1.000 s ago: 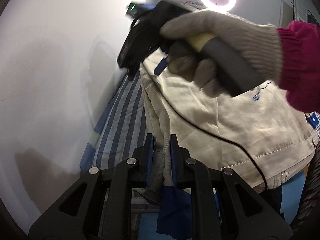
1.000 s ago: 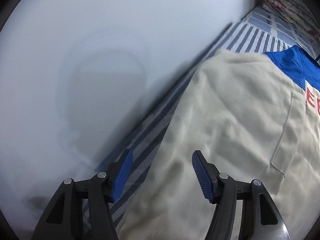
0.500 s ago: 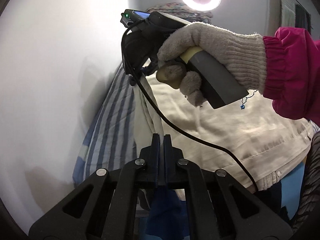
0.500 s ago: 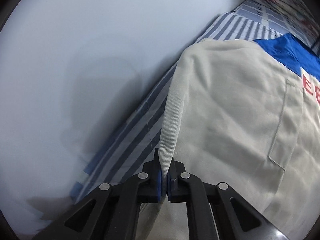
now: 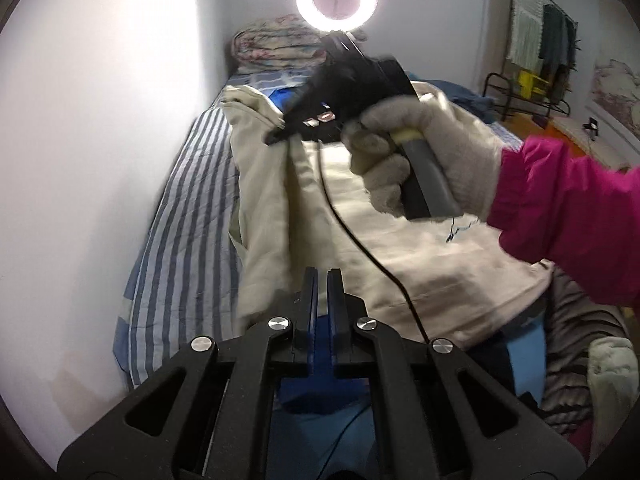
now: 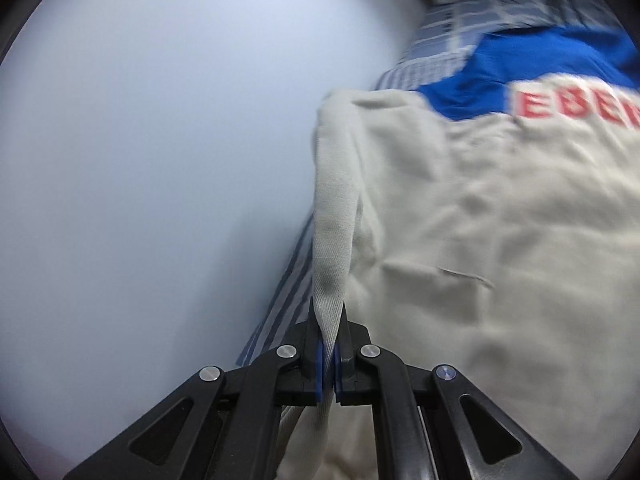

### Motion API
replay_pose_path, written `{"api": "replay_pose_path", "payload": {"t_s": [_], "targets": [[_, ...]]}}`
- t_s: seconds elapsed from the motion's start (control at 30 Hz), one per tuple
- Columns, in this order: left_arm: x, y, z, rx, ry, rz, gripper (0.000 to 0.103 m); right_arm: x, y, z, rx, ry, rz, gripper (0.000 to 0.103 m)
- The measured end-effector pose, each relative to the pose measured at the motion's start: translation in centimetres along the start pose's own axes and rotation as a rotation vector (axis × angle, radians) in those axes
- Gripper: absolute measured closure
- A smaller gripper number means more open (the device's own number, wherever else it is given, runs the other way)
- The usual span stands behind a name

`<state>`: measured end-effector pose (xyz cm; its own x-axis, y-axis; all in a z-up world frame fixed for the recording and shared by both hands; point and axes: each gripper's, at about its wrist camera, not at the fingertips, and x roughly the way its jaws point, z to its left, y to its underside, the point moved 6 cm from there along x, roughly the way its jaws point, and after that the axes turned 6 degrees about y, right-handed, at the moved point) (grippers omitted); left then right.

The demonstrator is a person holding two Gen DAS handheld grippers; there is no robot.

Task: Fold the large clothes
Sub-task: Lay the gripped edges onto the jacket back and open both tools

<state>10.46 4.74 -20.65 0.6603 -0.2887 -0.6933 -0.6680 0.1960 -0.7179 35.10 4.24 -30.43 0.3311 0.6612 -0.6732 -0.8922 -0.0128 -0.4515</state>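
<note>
Your right gripper [image 6: 328, 360], gaping a second ago, now pinches the beige jacket [image 6: 500, 240] edge on the striped bed [image 5: 188, 220]; left gripper [image 5: 322, 296] jaws nearly closed, grip unclear; uneven pulling could slip the fold.

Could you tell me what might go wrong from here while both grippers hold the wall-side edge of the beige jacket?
1. The right gripper pinches only a narrow ridge of the beige jacket; a hard pull could slip it free.
2. The black cable from the right gripper trails across the jacket and could get folded in.
3. What the left gripper clamps is hard to see; the edge may sag unevenly if the hold is shallow.
</note>
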Motion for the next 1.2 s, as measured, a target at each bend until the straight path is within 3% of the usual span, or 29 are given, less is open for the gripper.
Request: {"api": "replay_pose_path", "payload": {"t_s": [0.07, 0.1, 0.13, 0.2, 0.3, 0.37, 0.53, 0.6, 0.8, 0.87, 0.93, 1.07, 1.2], "targets": [[-0.7, 0.0, -0.4, 0.0, 0.006, -0.006, 0.099, -1.3, 1.0, -2.3, 0.049, -0.036, -0.026, 0.102], [-0.8, 0.0, -0.4, -0.002, 0.006, -0.008, 0.09, -2.0, 1.5, -3.8, 0.091, -0.049, -0.04, 0.102], [-0.9, 0.1, -0.3, -0.006, 0.003, -0.009, 0.074, -2.2, 2.0, -5.3, 0.131, -0.051, -0.045, 0.102], [-0.2, 0.2, 0.6, -0.033, -0.017, 0.002, 0.064, -2.0, 3.0, -8.7, 0.219, -0.008, -0.023, 0.101], [1.0, 0.8, 2.1, -0.108, -0.006, 0.028, 0.064, -1.1, 4.4, -12.2, 0.291, 0.082, 0.037, 0.098], [2.2, 1.1, 3.0, -0.157, 0.006, 0.053, 0.064, -1.0, 5.0, -12.9, 0.289, 0.086, 0.048, 0.098], [4.6, 2.1, 4.1, -0.235, 0.03, 0.1, 0.064, -1.5, 5.3, -10.5, 0.14, 0.18, 0.083, 0.083], [5.6, 2.0, 4.0, -0.241, 0.035, 0.104, 0.064, -2.0, 5.5, -9.4, 0.064, 0.232, 0.09, 0.076], [8.4, 2.0, 3.1, -0.192, 0.046, 0.127, 0.064, -3.5, 9.4, -6.6, -0.027, 0.239, 0.159, 0.073], [10.2, 2.9, 2.8, -0.163, 0.042, 0.183, 0.064, -3.3, 11.1, -5.7, -0.069, 0.255, 0.172, 0.074], [12.1, 4.8, 2.7, -0.137, 0.029, 0.243, 0.064, -2.9, 12.1, -5.6, -0.137, 0.326, 0.176, 0.076], [12.4, 5.3, 2.1, -0.07, -0.012, 0.236, 0.062, -2.3, 12.7, -5.7, -0.217, 0.401, 0.175, 0.077], [11.2, 3.7, 2.4, -0.146, -0.001, 0.194, 0.062, -5.8, 13.2, -4.6, -0.186, 0.364, 0.112, 0.075]]}}
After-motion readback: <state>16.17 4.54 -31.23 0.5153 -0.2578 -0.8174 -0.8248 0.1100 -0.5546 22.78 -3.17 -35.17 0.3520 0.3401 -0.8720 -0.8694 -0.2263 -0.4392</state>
